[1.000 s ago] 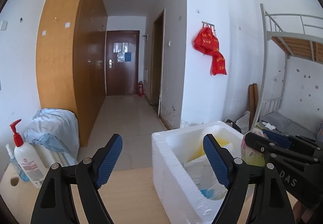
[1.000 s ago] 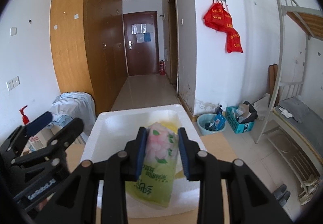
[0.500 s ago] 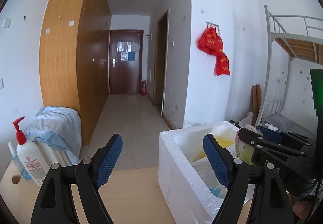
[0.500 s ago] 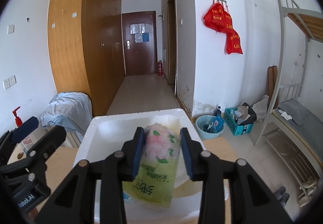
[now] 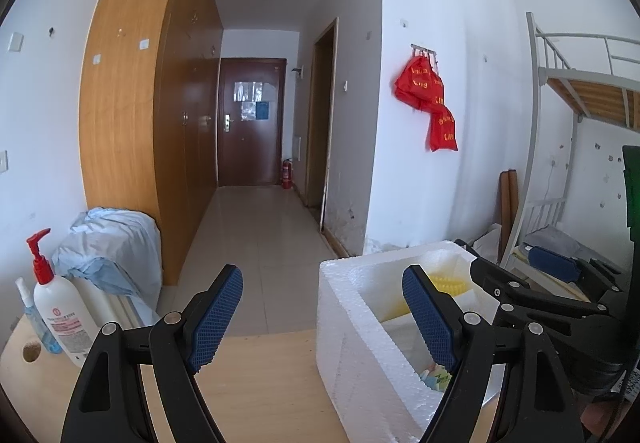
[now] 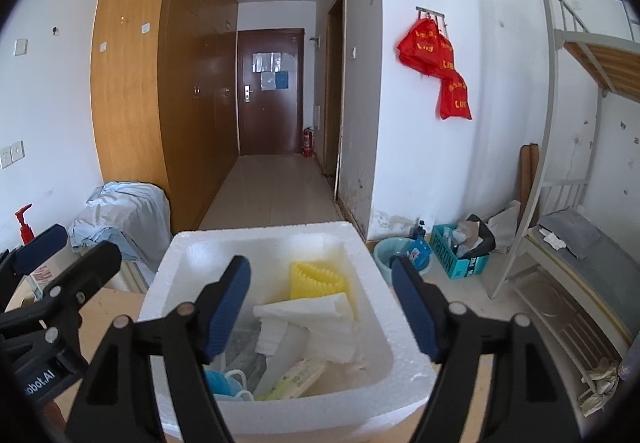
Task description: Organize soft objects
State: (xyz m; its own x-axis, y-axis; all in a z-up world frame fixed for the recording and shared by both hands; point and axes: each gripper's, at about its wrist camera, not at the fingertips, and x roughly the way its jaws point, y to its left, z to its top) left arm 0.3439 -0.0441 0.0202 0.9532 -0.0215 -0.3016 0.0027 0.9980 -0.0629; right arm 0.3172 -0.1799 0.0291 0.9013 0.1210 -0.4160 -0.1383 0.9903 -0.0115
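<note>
A white foam box [image 6: 408, 359] stands on the wooden table [image 5: 260, 383]. In the right wrist view it holds a green tissue pack [image 6: 298, 377], a yellow ridged foam piece [image 6: 316, 277], white tissue [image 6: 308, 317] and a blue item [image 6: 224, 379]. My right gripper [image 6: 324, 307] is open and empty above the box. My left gripper [image 5: 322, 319] is open and empty, left of the box [image 5: 352, 339]. The right gripper [image 5: 528, 283] shows at the right of the left wrist view.
A white pump bottle with a red top [image 5: 60, 307] and a small blue spray bottle [image 5: 34, 319] stand at the table's left end. Beyond the table are a light blue cloth bundle [image 5: 108, 243], a bunk bed [image 6: 576, 243], a basin [image 6: 400, 251] and a carton [image 6: 460, 255].
My right gripper opened and let go of the green tissue pack, which now lies inside the foam box. The left gripper stayed open and shifted slightly left.
</note>
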